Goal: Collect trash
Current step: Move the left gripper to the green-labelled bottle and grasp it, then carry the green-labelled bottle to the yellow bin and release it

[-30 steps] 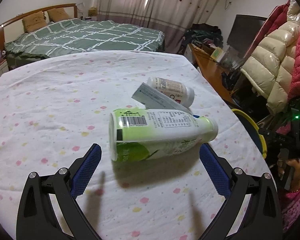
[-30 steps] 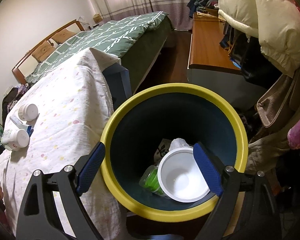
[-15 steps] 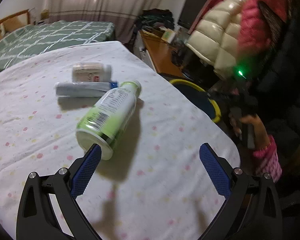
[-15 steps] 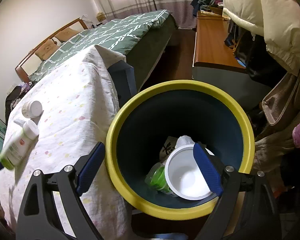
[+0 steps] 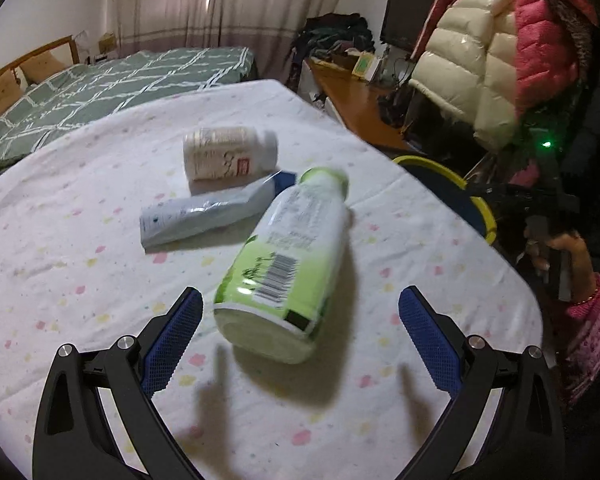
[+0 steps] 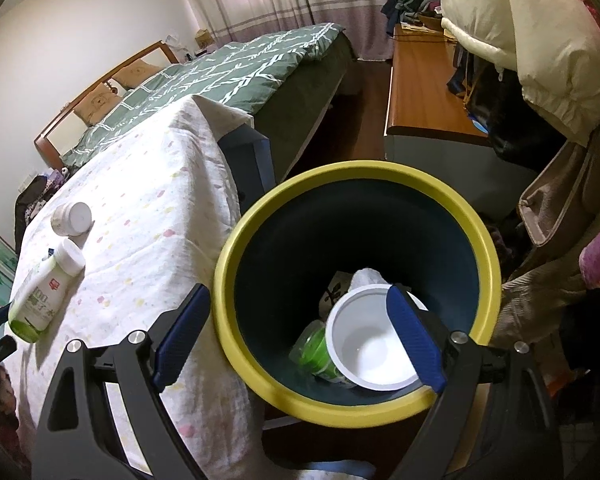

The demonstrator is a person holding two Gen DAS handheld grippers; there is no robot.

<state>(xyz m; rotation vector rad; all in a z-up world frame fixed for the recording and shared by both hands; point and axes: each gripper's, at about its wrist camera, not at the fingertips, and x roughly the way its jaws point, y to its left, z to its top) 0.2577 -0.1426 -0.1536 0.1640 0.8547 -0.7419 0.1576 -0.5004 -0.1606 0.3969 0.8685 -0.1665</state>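
Note:
A green and white bottle lies on its side on the spotted tablecloth, its base toward my left gripper. That gripper is open, its blue pads either side of the base and apart from it. Behind the bottle lie a flattened grey tube and a white pill bottle. My right gripper is open and empty above a dark bin with a yellow rim. The bin holds a white cup and a green item. The bottle and pill bottle show at left in the right wrist view.
The bin's rim shows off the table's right edge, by a hand holding the other gripper. A bed with a green quilt lies behind. A wooden desk and hanging puffy coats stand at the right.
The left gripper has swung round the green bottle and closed in, so the base now lies between its open pads. The right gripper has shifted slightly over the bin.

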